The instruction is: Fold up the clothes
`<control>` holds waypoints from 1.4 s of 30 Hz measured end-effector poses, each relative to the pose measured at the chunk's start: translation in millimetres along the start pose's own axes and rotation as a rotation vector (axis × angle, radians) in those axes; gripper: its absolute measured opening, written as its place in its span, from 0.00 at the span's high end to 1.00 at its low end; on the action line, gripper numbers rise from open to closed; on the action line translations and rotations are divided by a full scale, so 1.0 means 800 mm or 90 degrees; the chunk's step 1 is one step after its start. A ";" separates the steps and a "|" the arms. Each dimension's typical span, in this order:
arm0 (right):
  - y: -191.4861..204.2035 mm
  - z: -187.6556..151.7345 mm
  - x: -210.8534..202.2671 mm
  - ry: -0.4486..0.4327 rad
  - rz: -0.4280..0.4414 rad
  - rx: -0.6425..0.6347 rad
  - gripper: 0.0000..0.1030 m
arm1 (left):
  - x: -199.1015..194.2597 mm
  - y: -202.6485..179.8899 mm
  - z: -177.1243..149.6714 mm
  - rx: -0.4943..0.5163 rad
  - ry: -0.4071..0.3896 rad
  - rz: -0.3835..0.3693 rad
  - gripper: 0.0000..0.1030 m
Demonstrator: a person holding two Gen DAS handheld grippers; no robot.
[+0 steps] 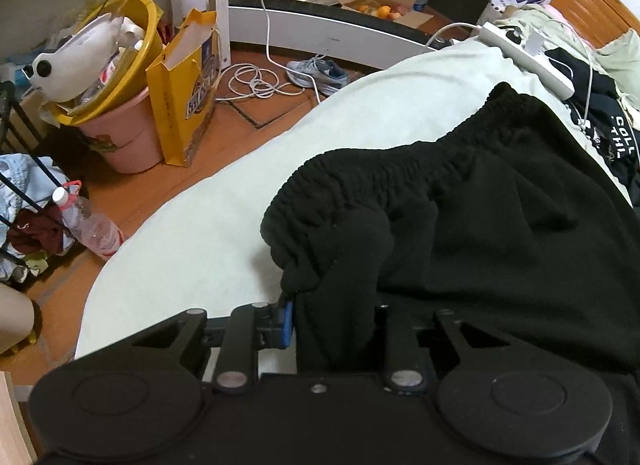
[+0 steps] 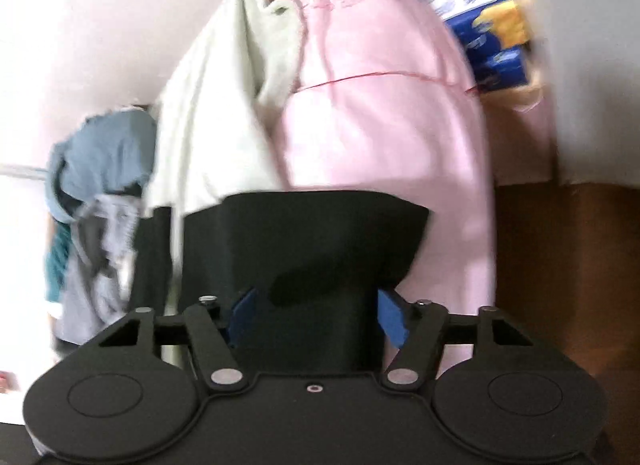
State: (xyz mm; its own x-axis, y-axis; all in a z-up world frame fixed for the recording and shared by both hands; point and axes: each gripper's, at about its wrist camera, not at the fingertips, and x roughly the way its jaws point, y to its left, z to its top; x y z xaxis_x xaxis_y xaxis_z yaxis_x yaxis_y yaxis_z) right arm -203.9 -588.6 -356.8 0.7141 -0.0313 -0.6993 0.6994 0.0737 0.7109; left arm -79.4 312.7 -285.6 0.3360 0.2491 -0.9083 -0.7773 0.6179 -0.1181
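A black garment (image 1: pixel 480 225) with a gathered elastic waistband (image 1: pixel 360 177) lies on the pale green bed sheet (image 1: pixel 200 233). My left gripper (image 1: pixel 334 317) is shut on a corner of that waistband. A bunch of black cloth fills the space beside its blue pad (image 1: pixel 287 323), and the other finger is hidden under the fabric. In the blurred right wrist view, a flat piece of black cloth (image 2: pixel 320 233) spans the gap between the two blue pads (image 2: pixel 390 317) of my right gripper (image 2: pixel 316 317). That gripper is shut on the cloth.
A white power strip (image 1: pixel 528 57) with cables and a black lettered shirt (image 1: pixel 608 133) lie on the bed's far side. On the floor are a yellow bag (image 1: pixel 180 93), a pink bucket (image 1: pixel 128 137), a bottle (image 1: pixel 88 225) and a shoe (image 1: pixel 320 73). A pink garment (image 2: pixel 380 125) and pale green cloth (image 2: pixel 224 105) lie ahead of the right gripper.
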 end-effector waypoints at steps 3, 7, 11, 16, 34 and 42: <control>0.015 0.005 0.006 0.018 -0.001 -0.040 0.77 | -0.007 -0.003 0.003 0.002 -0.003 0.006 0.77; 0.025 0.010 -0.008 0.015 -0.008 -0.048 0.89 | -0.016 -0.008 0.008 0.000 -0.001 0.015 0.77; 0.059 0.024 -0.023 0.017 -0.016 -0.078 0.92 | -0.022 -0.013 0.016 -0.005 0.005 0.023 0.77; 0.157 0.047 -0.021 0.023 -0.004 -0.157 0.93 | -0.032 -0.020 0.023 -0.018 0.019 0.035 0.77; 0.139 0.107 -0.002 -0.029 -0.191 -0.176 0.98 | -0.052 0.001 -0.035 0.012 0.047 0.052 0.77; 0.053 0.105 0.012 -0.022 -0.273 -0.169 0.98 | -0.043 -0.007 -0.056 0.085 0.031 0.062 0.74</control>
State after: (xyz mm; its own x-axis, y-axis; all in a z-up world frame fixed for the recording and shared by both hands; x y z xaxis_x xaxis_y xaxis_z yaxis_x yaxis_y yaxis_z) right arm -165.1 -669.2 -327.0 0.3684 -0.1468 -0.9180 0.9015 0.2976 0.3142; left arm -110.2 267.1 -271.4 0.2333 0.2779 -0.9318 -0.7260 0.6873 0.0232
